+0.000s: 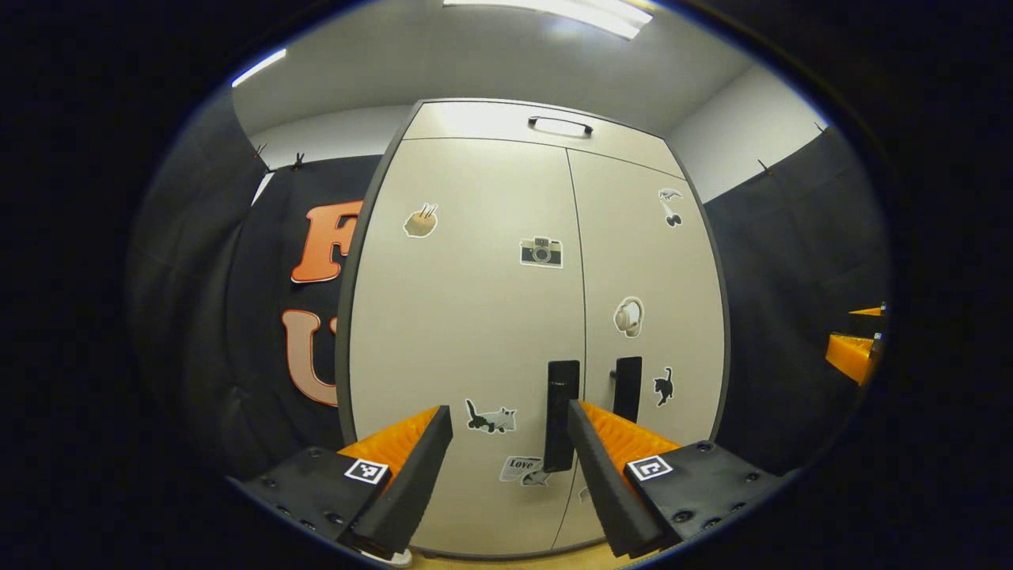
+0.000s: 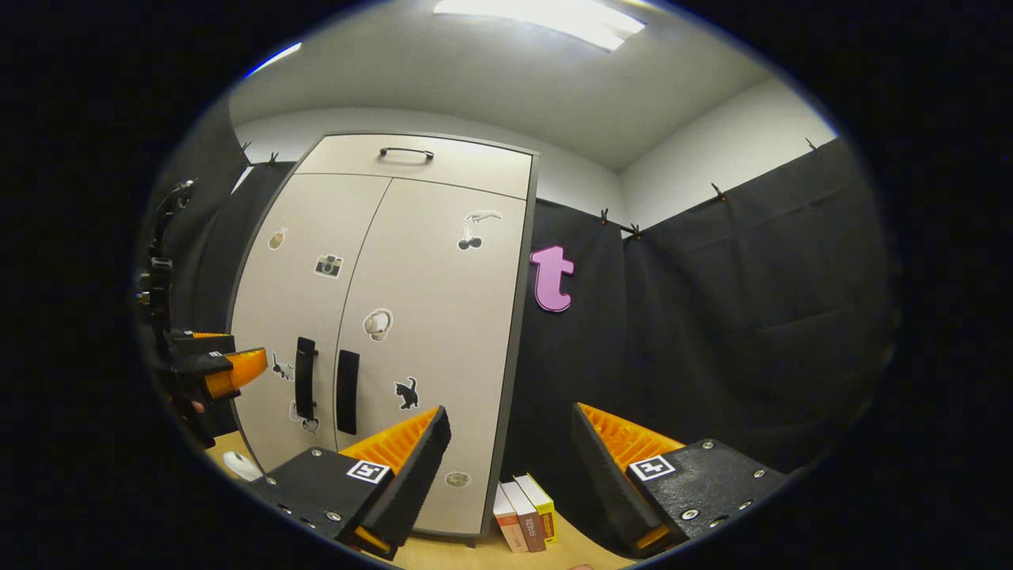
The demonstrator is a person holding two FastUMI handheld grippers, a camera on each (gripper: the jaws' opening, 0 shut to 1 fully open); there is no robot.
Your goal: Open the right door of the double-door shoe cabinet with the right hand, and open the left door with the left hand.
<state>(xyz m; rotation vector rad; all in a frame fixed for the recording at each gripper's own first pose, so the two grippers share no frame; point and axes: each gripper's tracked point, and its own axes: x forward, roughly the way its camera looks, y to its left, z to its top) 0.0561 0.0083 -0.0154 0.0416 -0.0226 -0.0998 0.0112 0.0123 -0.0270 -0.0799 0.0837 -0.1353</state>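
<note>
Two flat matte doors, left door [image 1: 467,317] and right door [image 1: 649,309], stand closed ahead, each with one black bar handle; the left tool [image 1: 510,431] gapes wide. In the right gripper view, the ridged orange right tool [image 2: 510,431] gapes wide beside the shoe cabinet [image 2: 396,317]; three books [image 2: 524,500] stand below.

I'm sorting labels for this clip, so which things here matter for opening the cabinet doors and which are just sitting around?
For the job:
- shoe cabinet
- left door handle
- right door handle
- left hand-held gripper, open
- right hand-held gripper, open

Just lying about:
- books on the floor beside the cabinet
- stickers such as the camera
- top drawer handle
</note>
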